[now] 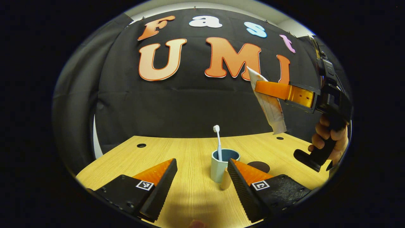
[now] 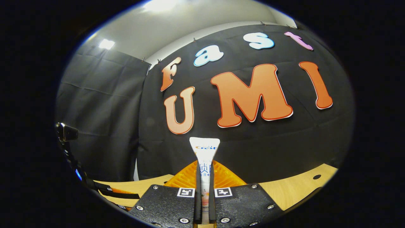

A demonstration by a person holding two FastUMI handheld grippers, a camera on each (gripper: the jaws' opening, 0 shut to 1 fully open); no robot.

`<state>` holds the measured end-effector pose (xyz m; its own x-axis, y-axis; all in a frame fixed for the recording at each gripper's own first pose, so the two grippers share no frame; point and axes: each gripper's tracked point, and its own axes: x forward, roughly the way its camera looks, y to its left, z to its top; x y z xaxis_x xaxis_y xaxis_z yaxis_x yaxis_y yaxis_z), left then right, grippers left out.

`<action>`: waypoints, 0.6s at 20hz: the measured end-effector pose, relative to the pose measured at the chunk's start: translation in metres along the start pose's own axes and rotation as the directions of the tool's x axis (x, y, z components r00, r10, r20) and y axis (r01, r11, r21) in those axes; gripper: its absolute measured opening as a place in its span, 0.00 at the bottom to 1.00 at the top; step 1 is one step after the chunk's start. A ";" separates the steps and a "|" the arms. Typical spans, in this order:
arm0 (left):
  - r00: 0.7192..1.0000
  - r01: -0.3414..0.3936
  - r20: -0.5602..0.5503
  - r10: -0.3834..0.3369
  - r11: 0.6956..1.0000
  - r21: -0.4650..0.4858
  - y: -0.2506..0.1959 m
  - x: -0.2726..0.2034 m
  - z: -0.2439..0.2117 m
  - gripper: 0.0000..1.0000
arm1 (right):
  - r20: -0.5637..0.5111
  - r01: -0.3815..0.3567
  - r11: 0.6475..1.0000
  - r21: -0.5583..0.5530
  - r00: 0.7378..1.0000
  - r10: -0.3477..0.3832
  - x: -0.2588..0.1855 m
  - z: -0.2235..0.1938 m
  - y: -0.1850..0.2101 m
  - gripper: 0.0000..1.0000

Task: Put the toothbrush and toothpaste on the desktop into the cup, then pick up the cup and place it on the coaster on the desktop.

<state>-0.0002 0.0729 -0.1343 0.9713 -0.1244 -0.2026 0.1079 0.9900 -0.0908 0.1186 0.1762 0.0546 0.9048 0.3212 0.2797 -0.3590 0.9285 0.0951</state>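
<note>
Overhead, the toothpaste (image 2: 204, 164) is clamped between both fingers of my right gripper (image 2: 204, 190), its flat crimped end pointing up in the right gripper view. From the left gripper view the tube (image 1: 269, 104) hangs tilted in the air, well above the desktop (image 1: 190, 148) and to the right of the cup (image 1: 223, 164); a hand (image 1: 329, 139) holds that gripper (image 1: 269, 90) by its handle. My left gripper (image 1: 202, 180) sits low over the wood with its fingers spread apart and nothing between them. The cup stands upright just beyond them, the toothbrush (image 1: 218, 142) upright inside, bristles up. A dark round coaster (image 1: 258, 166) lies just right of the cup. Bare desktop stretches to the left edge
</note>
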 end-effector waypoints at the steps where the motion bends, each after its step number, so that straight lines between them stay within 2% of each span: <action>1: 1.000 -0.009 -0.002 0.009 1.000 0.000 0.005 -0.001 -0.001 0.96 | 0.002 -0.004 1.000 0.009 1.000 0.004 0.005 -0.004 0.002 0.08; 3: 1.000 -0.022 -0.004 0.022 1.000 -0.008 0.014 -0.002 -0.004 0.96 | -0.008 -0.014 0.999 0.030 1.000 0.014 0.014 -0.013 0.007 0.08; 4: 1.000 -0.027 -0.004 0.027 1.000 -0.012 0.017 -0.003 -0.005 0.96 | -0.015 -0.018 0.999 0.038 1.000 0.019 0.019 -0.019 0.009 0.04; 5: 1.000 -0.031 -0.005 0.031 0.999 -0.016 0.020 -0.003 -0.006 0.96 | -0.020 -0.021 0.999 0.042 1.000 0.021 0.023 -0.024 0.009 0.08; 12: 0.998 -0.057 -0.027 0.056 0.997 -0.042 0.040 0.000 -0.020 0.96 | -0.091 -0.047 0.997 0.058 0.994 0.053 0.052 -0.074 0.023 0.08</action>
<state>0.0001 0.1113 -0.1571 0.9698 -0.0703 -0.2336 0.0431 0.9919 -0.1196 0.1746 0.2279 0.0002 0.9017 0.3852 0.1965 -0.4142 0.8999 0.1365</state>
